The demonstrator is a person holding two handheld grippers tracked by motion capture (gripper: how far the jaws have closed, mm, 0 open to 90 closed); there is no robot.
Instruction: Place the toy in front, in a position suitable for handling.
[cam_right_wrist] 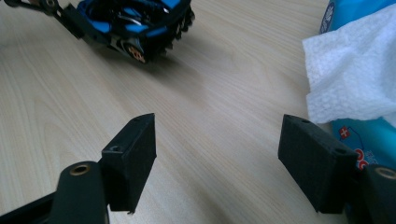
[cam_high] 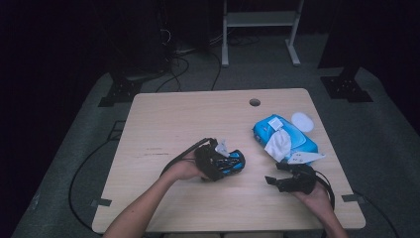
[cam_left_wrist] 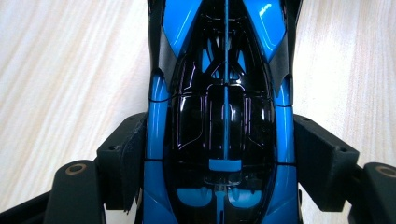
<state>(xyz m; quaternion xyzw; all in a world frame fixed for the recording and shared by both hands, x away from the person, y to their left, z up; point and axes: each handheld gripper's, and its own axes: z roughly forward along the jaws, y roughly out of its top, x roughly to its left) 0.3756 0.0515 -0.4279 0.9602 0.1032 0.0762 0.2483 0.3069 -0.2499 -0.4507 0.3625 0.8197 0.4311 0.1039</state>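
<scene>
A blue and black toy car (cam_left_wrist: 224, 107) lies lengthwise between the pads (cam_left_wrist: 126, 158) of my left gripper (cam_left_wrist: 219, 154), which press on both its flanks. From above, that gripper (cam_high: 223, 161) holds the car (cam_high: 235, 159) low over the middle of the table. The right gripper view has the car (cam_right_wrist: 135, 23) at its upper left, tipped on its side with a wheel showing. My right gripper (cam_right_wrist: 224, 158) stands open over bare wood with nothing between its jaws. It sits (cam_high: 278, 173) near the front right of the table.
A blue pack of wet wipes (cam_high: 285, 134) lies at the right, with a white wipe (cam_high: 278, 144) pulled out and its round white lid (cam_high: 302, 121) open. In the right gripper view the wipe (cam_right_wrist: 350, 70) hangs beside the right jaw. The wooden table (cam_high: 198, 119) has a cable hole (cam_high: 254, 102).
</scene>
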